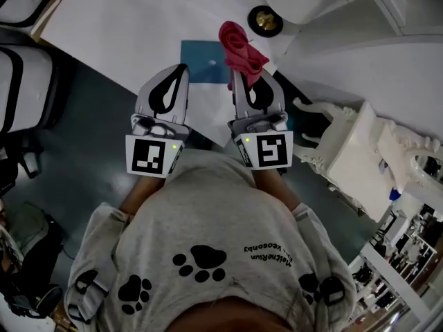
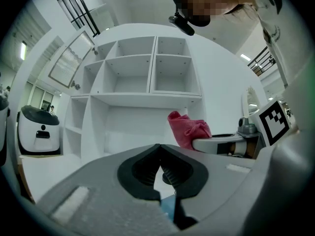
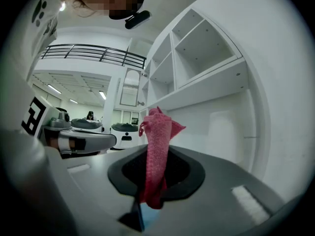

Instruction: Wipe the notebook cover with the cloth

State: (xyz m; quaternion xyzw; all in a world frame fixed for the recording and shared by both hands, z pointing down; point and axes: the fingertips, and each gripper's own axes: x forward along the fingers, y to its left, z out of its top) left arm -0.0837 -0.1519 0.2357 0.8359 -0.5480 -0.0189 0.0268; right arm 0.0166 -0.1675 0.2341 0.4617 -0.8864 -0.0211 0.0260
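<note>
Currently the right tool (image 3: 151, 183) is clamped on the pink cloth (image 3: 157, 141), which sticks out past the jaw tips over the right edge of the blue notebook (image 1: 204, 64) lying on the white worktop (image 1: 124, 26). Left tool (image 2: 160, 171): jaws together, nothing between them, tip by the notebook's left edge. Whether the cloth touches the cover cannot be judged.
</note>
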